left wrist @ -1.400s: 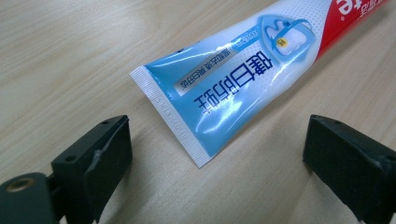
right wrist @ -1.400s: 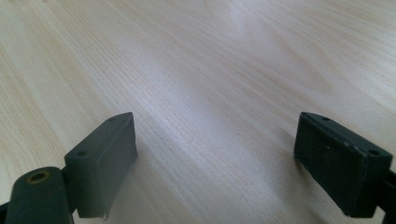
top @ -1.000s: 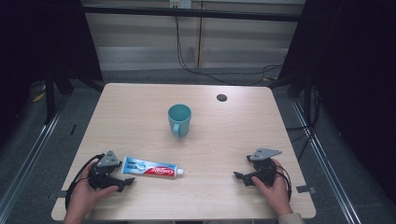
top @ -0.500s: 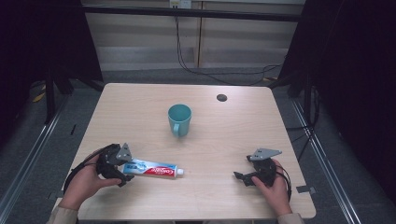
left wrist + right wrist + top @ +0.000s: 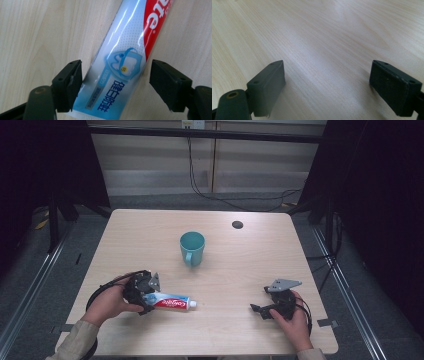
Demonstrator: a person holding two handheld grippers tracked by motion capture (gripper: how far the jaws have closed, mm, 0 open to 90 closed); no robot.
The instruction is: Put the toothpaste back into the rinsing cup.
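On the table (image 5: 125,235), at about 7 o'clock from its centre, the toothpaste tube (image 5: 170,302) lies flat with its cap end pointing toward 3 o'clock. The left tongs (image 5: 145,295), held in the person's left hand (image 5: 107,302), sit over the tube's crimped tail. In the left gripper view the left tongs (image 5: 115,82) are spread, one jaw on each side of the toothpaste tube (image 5: 122,67). The jaw at 9 o'clock sits right at the tube's edge; whether it touches cannot be determined. The jaw at 3 o'clock stands apart from the tube.

At about 5 o'clock from the table centre, the right tongs (image 5: 262,310) rest in the person's right hand (image 5: 295,320), well apart from the tube. In the right gripper view the right tongs (image 5: 332,87) are spread wide over bare wood of the table (image 5: 324,37), gripping nothing.

A teal mug (image 5: 192,247) stands upright near the table centre, handle toward 6 o'clock. A small dark round spot (image 5: 237,224) lies at 1 o'clock from the mug.
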